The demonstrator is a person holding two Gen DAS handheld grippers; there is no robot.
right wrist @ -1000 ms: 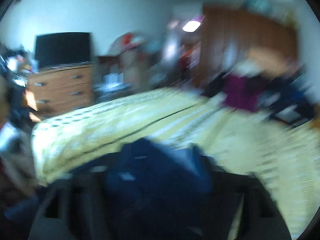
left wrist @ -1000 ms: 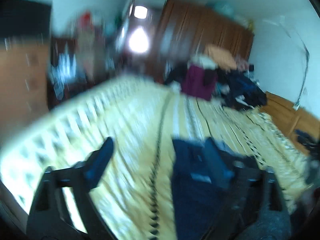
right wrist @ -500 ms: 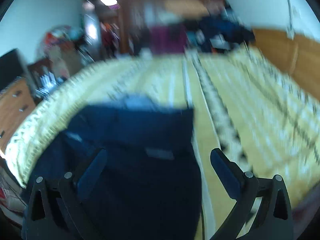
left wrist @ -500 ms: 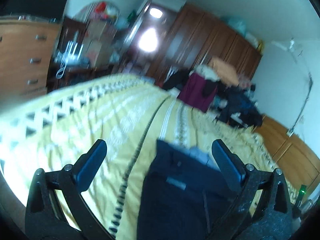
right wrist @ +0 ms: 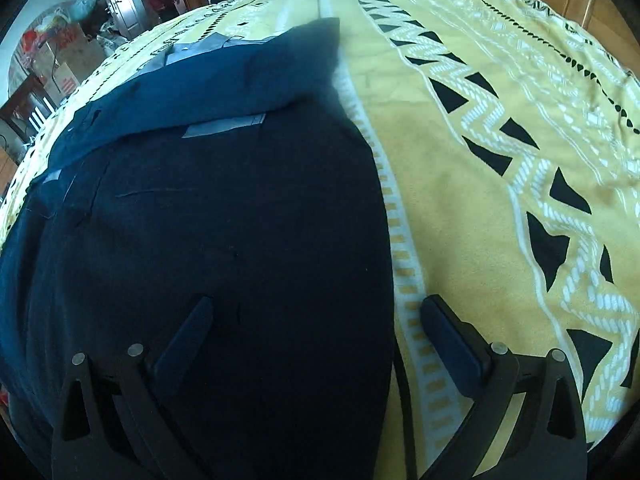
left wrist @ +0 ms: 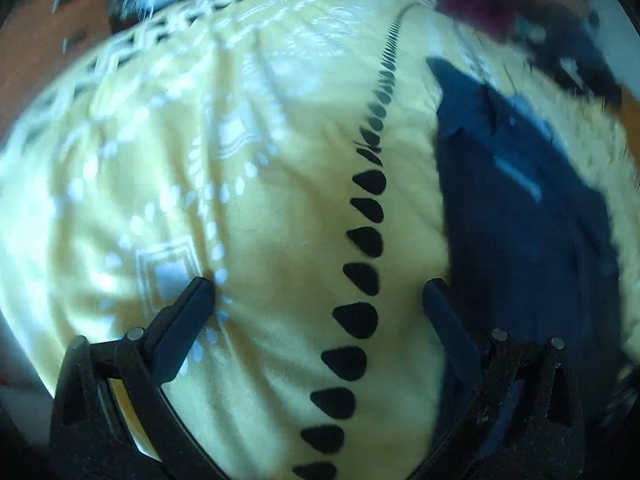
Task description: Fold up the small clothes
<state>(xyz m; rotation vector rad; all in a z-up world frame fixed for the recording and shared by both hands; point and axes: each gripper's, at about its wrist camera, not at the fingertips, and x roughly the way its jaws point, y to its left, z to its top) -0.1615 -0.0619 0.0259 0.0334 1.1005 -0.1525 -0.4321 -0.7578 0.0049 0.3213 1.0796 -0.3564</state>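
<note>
Cameras that faced the room half a second ago now look down on the bed [right wrist: 500, 128]. Left gripper [left wrist: 320, 292] and right gripper [right wrist: 316, 312] are spread wide, holding nothing, above the navy garment [right wrist: 240, 220].

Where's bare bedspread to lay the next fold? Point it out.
Free: the yellow bedspread right of the navy garment, out to the zigzag border, and in the left view the patch left of the black teardrop row. Crowded: the far end, under the clothes pile. Both the left gripper and right gripper are open.
</note>
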